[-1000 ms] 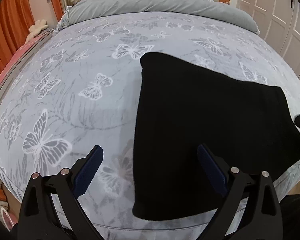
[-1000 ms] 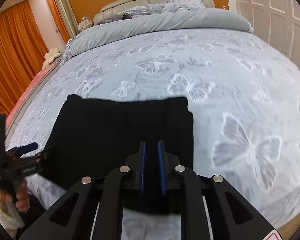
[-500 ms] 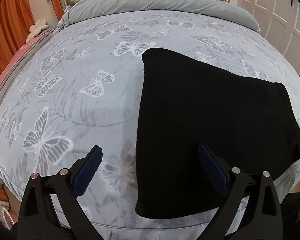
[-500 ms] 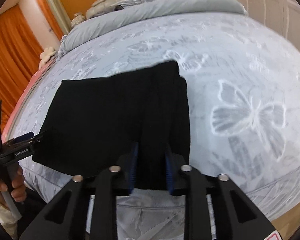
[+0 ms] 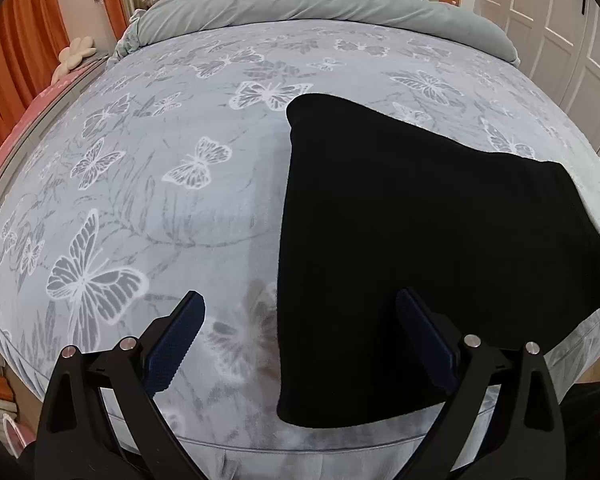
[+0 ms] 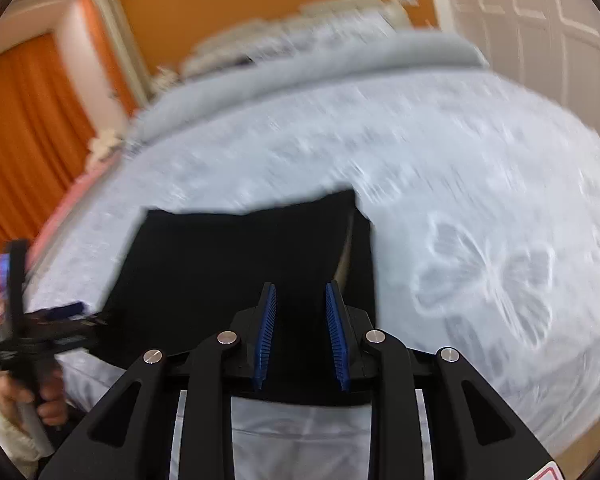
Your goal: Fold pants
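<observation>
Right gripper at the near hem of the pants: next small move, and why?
Probably ease the right gripper down and close on the near edge of the black pants. Its jaws are opening, pads apart with the dark cloth seen between them but not pinched. The left gripper hangs wide open above the bedspread, so neither gripper holds the pants yet.
</observation>
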Demonstrator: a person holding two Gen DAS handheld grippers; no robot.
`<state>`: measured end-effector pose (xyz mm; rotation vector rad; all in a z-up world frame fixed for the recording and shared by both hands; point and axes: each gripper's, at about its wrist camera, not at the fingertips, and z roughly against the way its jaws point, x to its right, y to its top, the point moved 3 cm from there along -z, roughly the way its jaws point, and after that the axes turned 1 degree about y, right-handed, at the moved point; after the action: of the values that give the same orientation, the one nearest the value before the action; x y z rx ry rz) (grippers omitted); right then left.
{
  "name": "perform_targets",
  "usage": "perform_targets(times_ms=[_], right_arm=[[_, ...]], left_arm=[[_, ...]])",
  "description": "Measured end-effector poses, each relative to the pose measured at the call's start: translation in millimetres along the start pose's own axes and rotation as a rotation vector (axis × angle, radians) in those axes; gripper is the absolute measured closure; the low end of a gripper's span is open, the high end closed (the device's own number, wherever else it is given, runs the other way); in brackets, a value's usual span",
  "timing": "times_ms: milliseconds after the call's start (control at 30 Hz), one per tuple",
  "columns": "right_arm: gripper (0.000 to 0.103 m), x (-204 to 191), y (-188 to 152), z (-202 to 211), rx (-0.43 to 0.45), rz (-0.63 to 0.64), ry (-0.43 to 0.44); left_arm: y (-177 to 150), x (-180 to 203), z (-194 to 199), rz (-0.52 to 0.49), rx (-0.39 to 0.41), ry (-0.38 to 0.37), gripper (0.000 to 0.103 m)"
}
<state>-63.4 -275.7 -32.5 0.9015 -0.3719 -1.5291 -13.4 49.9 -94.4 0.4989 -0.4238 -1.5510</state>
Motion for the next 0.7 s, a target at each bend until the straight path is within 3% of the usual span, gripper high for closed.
perform_targets(times_ms=[67,233,367,433,467,500,567,700], right_arm=[[0.079,-13,-1,-2,-0.017,0.049,0.046],[0.085,-6,-20,-40,-0.169,0.058,-0.03],[0.086,3,-17,-37,-0.166,0.01,0.009],[0.08,10,-11,-23,-0.132,-0.048,0.04],[0.069,13,-9,-17,-0.114,-0.063,0.018],[0.05,17,-9,-10,-0.097,-0.077,-0.004],[0.035,30,-14,-1,-0.093,-0.136,-0.024],[0.035,50,-32,-19,-0.208,-0.282,0.054]], left_arm=[[0,0,-1,-0.002,-0.001,0.001,0.009],[0,-1,-1,0.001,-0.008,-0.001,0.008],[1,-2,-1,0.002,-0.007,-0.003,0.009],[1,-5,2,0.013,-0.012,-0.031,0.009],[-1,-7,4,0.025,-0.021,-0.065,0.009],[-3,-11,7,0.05,-0.038,-0.134,0.009],[-8,-17,9,0.084,-0.064,-0.231,0.007],[-20,-23,-8,0.178,-0.176,-0.383,0.005]])
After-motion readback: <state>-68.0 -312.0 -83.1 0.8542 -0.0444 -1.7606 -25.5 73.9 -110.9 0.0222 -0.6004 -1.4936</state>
